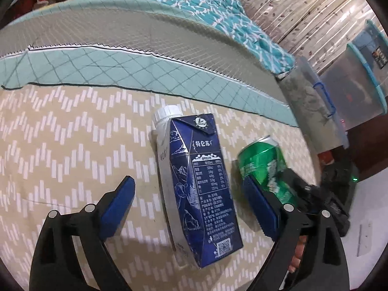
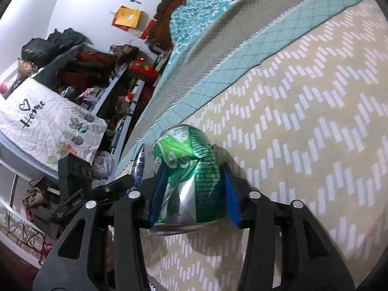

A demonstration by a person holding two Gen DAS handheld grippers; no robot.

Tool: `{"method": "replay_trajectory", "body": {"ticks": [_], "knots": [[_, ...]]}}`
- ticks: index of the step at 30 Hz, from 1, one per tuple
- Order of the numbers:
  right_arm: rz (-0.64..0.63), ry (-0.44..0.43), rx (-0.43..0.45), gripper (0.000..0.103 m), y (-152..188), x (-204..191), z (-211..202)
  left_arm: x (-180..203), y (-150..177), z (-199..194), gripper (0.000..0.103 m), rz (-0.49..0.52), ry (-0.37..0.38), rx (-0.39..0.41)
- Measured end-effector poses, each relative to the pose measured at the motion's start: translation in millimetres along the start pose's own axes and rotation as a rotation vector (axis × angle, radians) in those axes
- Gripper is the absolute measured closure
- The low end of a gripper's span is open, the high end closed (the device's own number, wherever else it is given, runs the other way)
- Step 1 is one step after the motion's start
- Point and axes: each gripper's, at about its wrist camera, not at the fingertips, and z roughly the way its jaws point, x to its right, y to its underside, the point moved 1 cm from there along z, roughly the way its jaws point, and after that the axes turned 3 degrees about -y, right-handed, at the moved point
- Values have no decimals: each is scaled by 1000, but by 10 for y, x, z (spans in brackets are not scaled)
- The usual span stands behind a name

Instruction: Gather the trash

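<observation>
Dented green soda can (image 2: pixel 191 177) pinched, milk carton (image 1: pixel 196 191) lying free on the bed.
We see the right gripper (image 2: pixel 194 189) fingers clamped on the can's sides just above the zigzag-print bedspread (image 2: pixel 303 133); left gripper (image 1: pixel 191 208) fingers spread wide either side of the blue carton, not touching it.

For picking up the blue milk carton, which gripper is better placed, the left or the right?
Left. The left gripper is open with the blue carton between its fingers, while the right gripper is already closed on the green can.
</observation>
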Motion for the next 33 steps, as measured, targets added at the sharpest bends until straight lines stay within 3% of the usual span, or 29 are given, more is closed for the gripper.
{"method": "replay_trajectory", "body": {"ticks": [4,18,24,33], "knots": [[-71,32,10,34,43,-129,-3,134,51,85,9,64,-57,10],[-109,54,-7,32,5,-306,175,305,285,161,9,260,-163,134],[-119,67,-9,31,9,-416,280,195,242,108,9,214,-80,146],[-131,83,-13,31,43,-445,338,153,224,92,9,197,-45,153]]}}
